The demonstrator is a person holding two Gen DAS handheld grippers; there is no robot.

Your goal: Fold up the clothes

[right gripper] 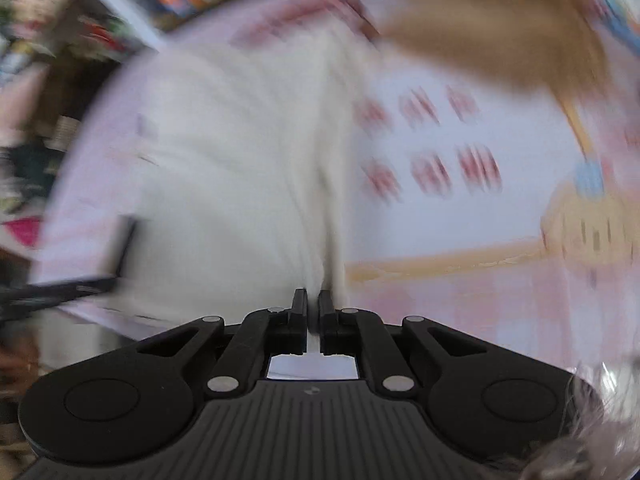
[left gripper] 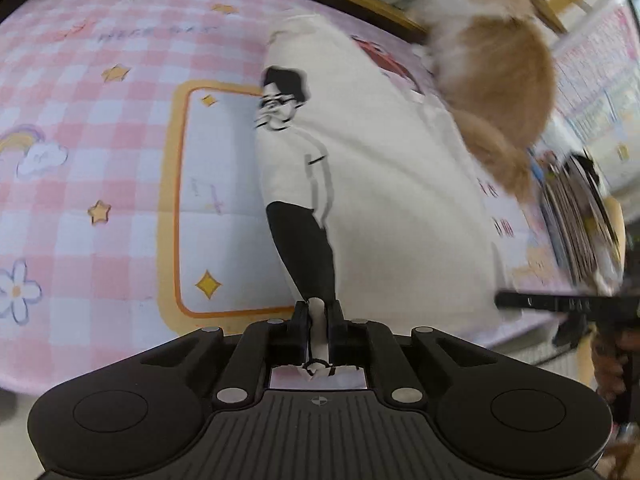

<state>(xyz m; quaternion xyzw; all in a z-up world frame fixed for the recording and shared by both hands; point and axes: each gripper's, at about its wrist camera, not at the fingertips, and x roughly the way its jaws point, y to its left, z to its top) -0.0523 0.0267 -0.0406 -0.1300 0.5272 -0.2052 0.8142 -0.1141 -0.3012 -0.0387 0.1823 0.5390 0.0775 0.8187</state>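
Here white shirt [left gripper: 380, 184], black cartoon print, pinched by both tongs

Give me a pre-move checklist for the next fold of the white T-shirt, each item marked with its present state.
1. Left tool shut on the white T-shirt: ok, a pinch of fabric sits between its fingers.
2. Right tool shut on the shirt: ok, white fabric runs up from between the closed fingers.
3. Shirt clear of the furry orange-and-white animal: not ok, the animal is at the shirt's far edge, over part of it.
4. Bare pink checkered cloth beside the shirt to fold onto: ok.
5. Shirt lying flat without wrinkles: cannot tell, the right wrist view is blurred.
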